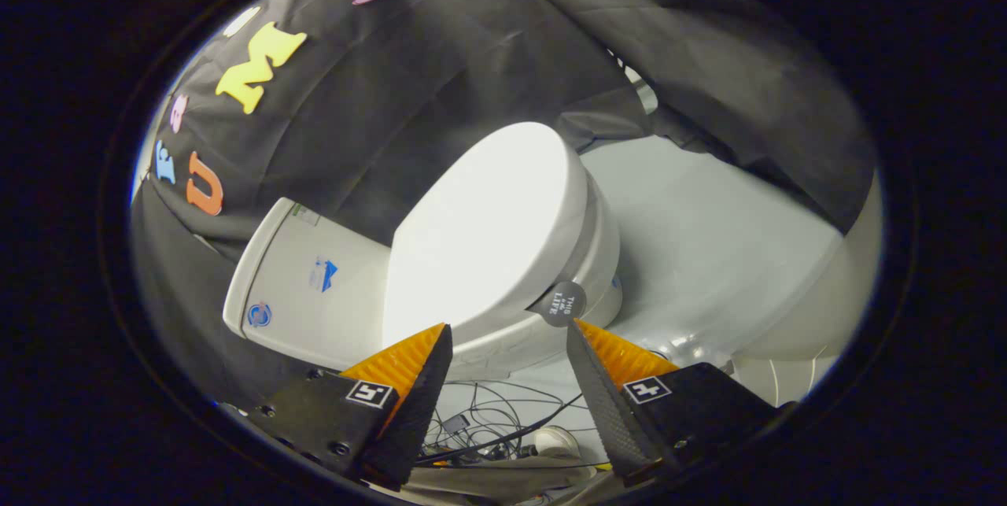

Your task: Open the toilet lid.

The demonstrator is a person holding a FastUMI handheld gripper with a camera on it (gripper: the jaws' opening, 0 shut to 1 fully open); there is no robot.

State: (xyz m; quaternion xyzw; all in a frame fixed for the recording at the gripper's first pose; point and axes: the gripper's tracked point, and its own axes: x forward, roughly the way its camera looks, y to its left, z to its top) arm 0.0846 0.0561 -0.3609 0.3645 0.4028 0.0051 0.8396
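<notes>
The toilet lid point(488, 230) lies shut flat on the seat, just ahead of my gripper point(510, 333), its near rim sitting between my two fingertips and a little beyond them. My fingers are spread wide, with nothing held; the left fingertip point(435, 337) overlaps the lid's near edge and the right fingertip point(578, 333) comes up just beside a small dark round tab point(560, 303) that sticks out from the lid's rim. Whether either tip actually touches the lid I cannot tell. Under the lid the seat and bowl rim point(503, 349) show as a pale band between my fingers. The whole view is tilted, so my gripper is rolled to one side against the toilet. To the left of the lid is the tank point(303, 286), with small stickers on it. To the right, past the bowl, lies a bare stretch of pale floor point(708, 254). Near me, below the bowl and between my fingers, there is a tangle of cables point(488, 419). Black cloth point(440, 81) hangs behind the toilet on the far side.
</notes>
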